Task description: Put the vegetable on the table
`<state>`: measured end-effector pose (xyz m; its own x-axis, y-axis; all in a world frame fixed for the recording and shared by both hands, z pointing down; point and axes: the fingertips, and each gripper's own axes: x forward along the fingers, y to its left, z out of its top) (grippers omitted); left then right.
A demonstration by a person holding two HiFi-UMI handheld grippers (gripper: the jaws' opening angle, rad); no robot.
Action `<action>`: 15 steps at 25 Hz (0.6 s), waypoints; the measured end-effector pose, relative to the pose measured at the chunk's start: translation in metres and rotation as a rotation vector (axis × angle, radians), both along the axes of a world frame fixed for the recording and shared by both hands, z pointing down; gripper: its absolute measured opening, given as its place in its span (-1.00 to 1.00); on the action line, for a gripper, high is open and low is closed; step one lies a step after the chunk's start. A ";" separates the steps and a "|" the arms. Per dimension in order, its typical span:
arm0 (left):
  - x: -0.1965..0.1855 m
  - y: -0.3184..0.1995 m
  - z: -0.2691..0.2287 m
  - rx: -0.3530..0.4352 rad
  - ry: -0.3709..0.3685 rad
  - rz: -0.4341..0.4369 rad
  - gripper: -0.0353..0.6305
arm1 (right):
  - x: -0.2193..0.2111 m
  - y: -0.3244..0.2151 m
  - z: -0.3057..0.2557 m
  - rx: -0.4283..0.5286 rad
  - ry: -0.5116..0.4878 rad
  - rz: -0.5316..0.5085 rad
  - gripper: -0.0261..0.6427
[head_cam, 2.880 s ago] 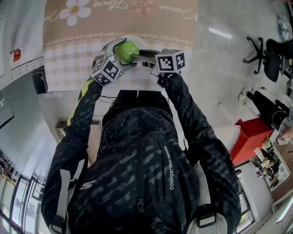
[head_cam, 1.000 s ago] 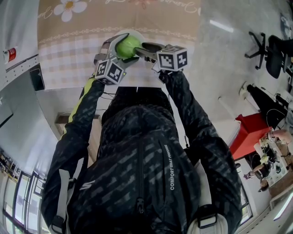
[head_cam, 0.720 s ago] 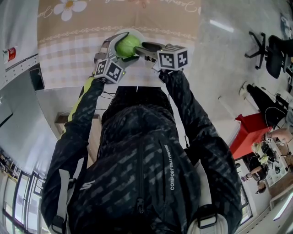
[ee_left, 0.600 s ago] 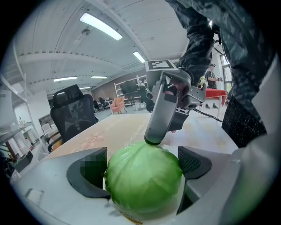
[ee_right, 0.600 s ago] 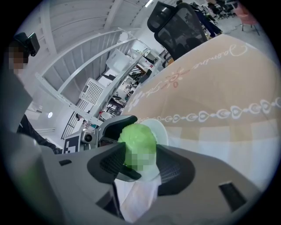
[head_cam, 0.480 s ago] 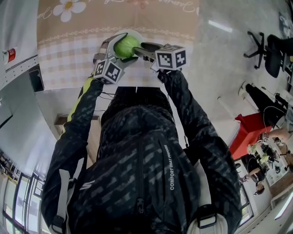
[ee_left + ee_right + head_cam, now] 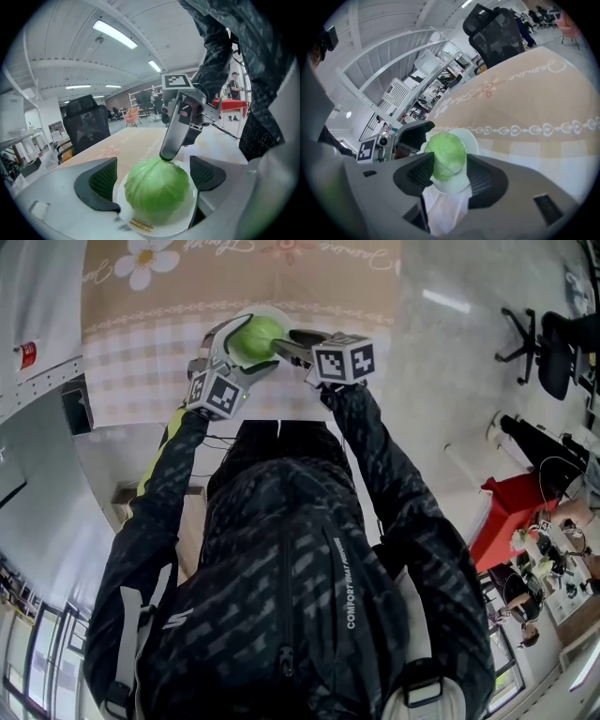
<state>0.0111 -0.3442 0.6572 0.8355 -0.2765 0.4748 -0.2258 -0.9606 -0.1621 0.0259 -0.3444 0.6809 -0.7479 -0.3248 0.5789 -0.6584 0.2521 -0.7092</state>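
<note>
Beige flower-print tablecloth (image 7: 309, 277) covers the table, w/ an office floor and chairs off to the right. Both arms reach fwd over the near edge, and the grippers converge on one spot.

The left gripper (image 7: 152, 173) has its jaws wide apart, straddling a white plate (image 7: 121, 206). The rim sits just beside both pads; can't tell if it's squeezed.

A round green cabbage (image 7: 157, 187) sits centred on that plate, i.e. not yet on the cloth. It has no real long axis.

The right gripper (image 7: 451, 165) comes in from the right, pointing left. The cabbage lies dead ahead at its tips, w/ the pads looking clenched on both flanks. One finger (image 7: 176, 126) touches its far top side.

My read: the right gripper does the lift and the left only brackets the plate. The lift goes up, then sideways to bare cloth.
</note>
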 end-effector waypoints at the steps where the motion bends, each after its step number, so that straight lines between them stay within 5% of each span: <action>1: -0.002 -0.002 -0.004 -0.009 0.010 -0.023 0.55 | 0.000 -0.001 -0.001 0.018 0.020 -0.007 -0.28; 9: -0.029 0.001 -0.044 -0.070 0.097 -0.176 0.51 | -0.012 -0.003 -0.047 0.161 0.051 -0.044 -0.39; 10: -0.032 0.002 -0.055 -0.054 0.088 -0.183 0.42 | -0.013 -0.003 -0.054 0.179 0.054 -0.048 -0.42; 12: -0.037 0.008 -0.069 -0.028 0.112 -0.187 -0.13 | -0.016 -0.002 -0.066 0.212 0.066 -0.059 -0.51; 15: -0.044 0.017 -0.089 -0.005 0.156 -0.211 -0.39 | -0.024 0.005 -0.086 0.251 0.050 -0.076 -0.59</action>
<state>-0.0333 -0.3276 0.5681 0.8227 -0.4506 0.3466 -0.4433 -0.8902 -0.1051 0.0023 -0.3398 0.5953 -0.7479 -0.4073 0.5242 -0.6638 0.4659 -0.5851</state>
